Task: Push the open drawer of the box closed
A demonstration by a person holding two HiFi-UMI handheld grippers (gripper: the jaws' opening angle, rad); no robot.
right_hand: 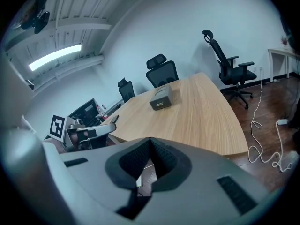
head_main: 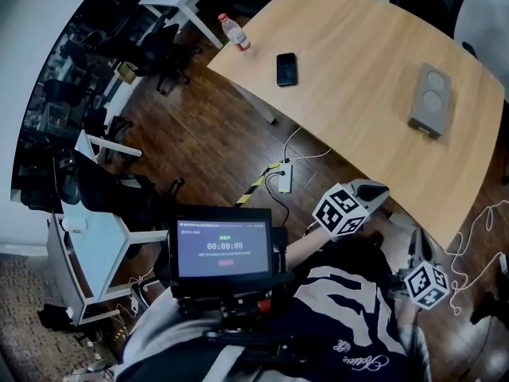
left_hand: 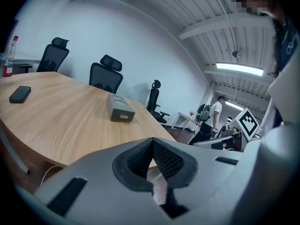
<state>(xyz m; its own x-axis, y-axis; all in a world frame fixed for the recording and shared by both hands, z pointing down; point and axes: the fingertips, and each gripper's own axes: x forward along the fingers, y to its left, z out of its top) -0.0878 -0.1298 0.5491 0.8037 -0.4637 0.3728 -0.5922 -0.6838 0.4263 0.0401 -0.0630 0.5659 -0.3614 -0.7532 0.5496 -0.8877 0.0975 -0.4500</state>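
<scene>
A small grey box [head_main: 430, 100] lies on the far right part of the wooden table [head_main: 350, 110]. Its top has two round recesses. Its drawer front [left_hand: 123, 117] faces me, and how far it sticks out is too small to tell. The box [right_hand: 161, 98] also shows well ahead of the right jaws. My left gripper [head_main: 374, 188] hovers at the table's near edge, far short of the box, its jaws [left_hand: 153, 142] shut on nothing. My right gripper [head_main: 417, 241] is held lower, close to my body, its jaws [right_hand: 150, 141] likewise shut and empty.
A black phone [head_main: 286, 68] and a plastic bottle [head_main: 235, 33] rest on the table's far left end. Office chairs [left_hand: 105, 76] stand behind the table. A power strip [head_main: 284, 177] and white cables [head_main: 477, 229] lie on the floor. A person [left_hand: 211, 118] stands in the background.
</scene>
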